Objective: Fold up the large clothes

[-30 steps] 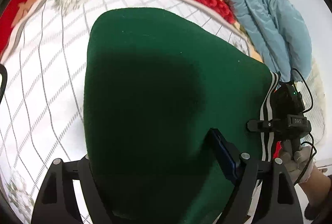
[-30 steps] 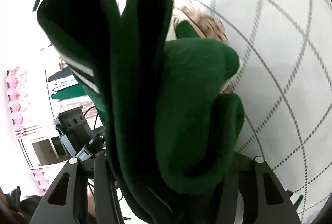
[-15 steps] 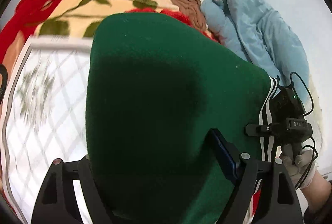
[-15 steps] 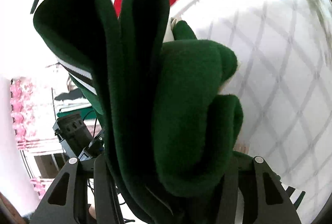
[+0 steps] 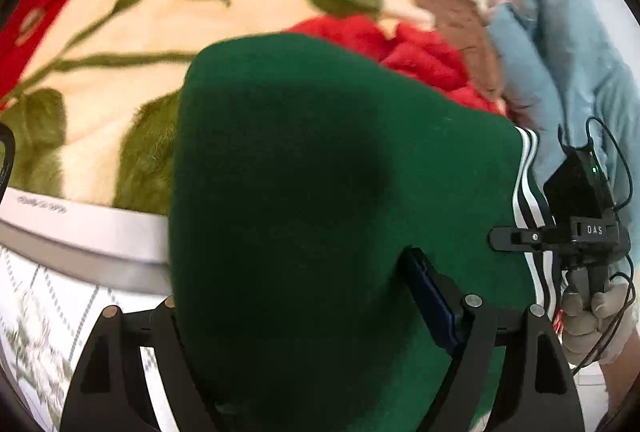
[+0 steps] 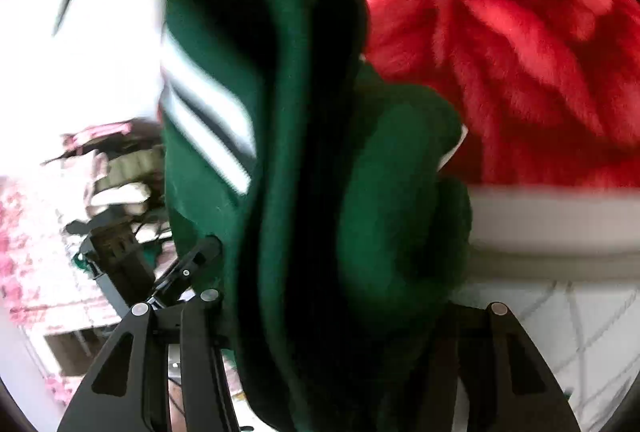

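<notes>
A thick folded dark green garment (image 5: pixel 320 152) with white stripes (image 5: pixel 528 172) along one edge hangs in the air between both grippers. My left gripper (image 5: pixel 296 280) is shut on one end; its blue pad (image 5: pixel 432 296) presses into the cloth, and the other finger is hidden behind the fabric. In the right wrist view the garment (image 6: pixel 392 172) bunches in several layers, with my right gripper (image 6: pixel 344 296) shut on it and its fingertips buried in the folds. The right gripper's body (image 5: pixel 580 228) shows in the left wrist view, held by a gloved hand (image 5: pixel 592 316).
Below lies a fluffy rose-patterned blanket (image 5: pixel 120 32) in red and cream, seen close in the right wrist view (image 6: pixel 520 52). A white sheet with a grey grid (image 5: pixel 40 292) borders it with a pale band (image 5: pixel 80 232). A light blue quilt (image 5: pixel 560 52) is heaped by the wall.
Both grippers have carried the green garment across the bed, off the grid sheet and over the rose blanket. The grips on the cloth look the same.
</notes>
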`<state>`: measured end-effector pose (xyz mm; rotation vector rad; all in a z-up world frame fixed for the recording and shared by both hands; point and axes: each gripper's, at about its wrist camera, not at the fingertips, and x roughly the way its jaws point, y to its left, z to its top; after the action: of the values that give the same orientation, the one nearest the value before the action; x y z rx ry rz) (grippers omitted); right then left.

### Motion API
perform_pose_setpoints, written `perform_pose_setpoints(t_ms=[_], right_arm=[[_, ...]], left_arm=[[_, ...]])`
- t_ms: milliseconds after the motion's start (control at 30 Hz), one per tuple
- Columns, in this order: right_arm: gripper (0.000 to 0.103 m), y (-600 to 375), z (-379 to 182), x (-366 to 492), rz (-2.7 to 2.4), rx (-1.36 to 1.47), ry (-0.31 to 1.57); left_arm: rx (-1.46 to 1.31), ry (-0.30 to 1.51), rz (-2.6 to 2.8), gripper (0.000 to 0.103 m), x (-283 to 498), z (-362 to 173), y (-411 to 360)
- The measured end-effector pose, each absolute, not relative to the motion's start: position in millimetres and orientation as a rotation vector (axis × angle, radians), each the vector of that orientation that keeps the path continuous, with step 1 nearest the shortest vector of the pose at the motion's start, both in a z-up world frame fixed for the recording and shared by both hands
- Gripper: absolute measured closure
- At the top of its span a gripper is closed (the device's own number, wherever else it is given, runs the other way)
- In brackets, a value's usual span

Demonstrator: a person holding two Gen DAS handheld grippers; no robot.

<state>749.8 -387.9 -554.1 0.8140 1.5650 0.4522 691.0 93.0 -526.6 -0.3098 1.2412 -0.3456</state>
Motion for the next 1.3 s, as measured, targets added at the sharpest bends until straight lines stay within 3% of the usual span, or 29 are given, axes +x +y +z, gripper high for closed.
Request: perform_pose_setpoints(t_ms=[67,133,267,300,333,400,600,1300], right_arm=[[0.039,-391,-564,759,0.441,0.8,1.591],[0.026,-387,-568,755,0.407,0.73,1.611],[0.019,-371,-534,731,0.298,0.54,1.566],[0.013,-369,-523,723,0.248,0.474,1.54],[0.004,-366,-514,714,0.206,0.425,1.52],[0.0,-353,-484,691,0.093,0.26,1.468],[0.0,-291,-395,624,-0.07,0.004,1.353],[0.0,-258,-31,289,-0.22,-0.063,0.989]], left_arm=[[-0.304,1.27,-0.355,0.019,694,-531,94],[-0.291,1.276,-0.353,0.019,690,-526,93],[-0.263,1.228,-0.27,0.019,672,-507,101],[-0.235,1.204,-0.238,0.018,669,-501,102],[-0.196,1.179,-0.2,0.01,660,-492,101],[-0.126,1.131,-0.124,0.002,641,-474,96],[-0.044,1.017,0.015,0.001,573,-417,80],[-0.031,0.808,0.049,0.001,312,-152,54]])
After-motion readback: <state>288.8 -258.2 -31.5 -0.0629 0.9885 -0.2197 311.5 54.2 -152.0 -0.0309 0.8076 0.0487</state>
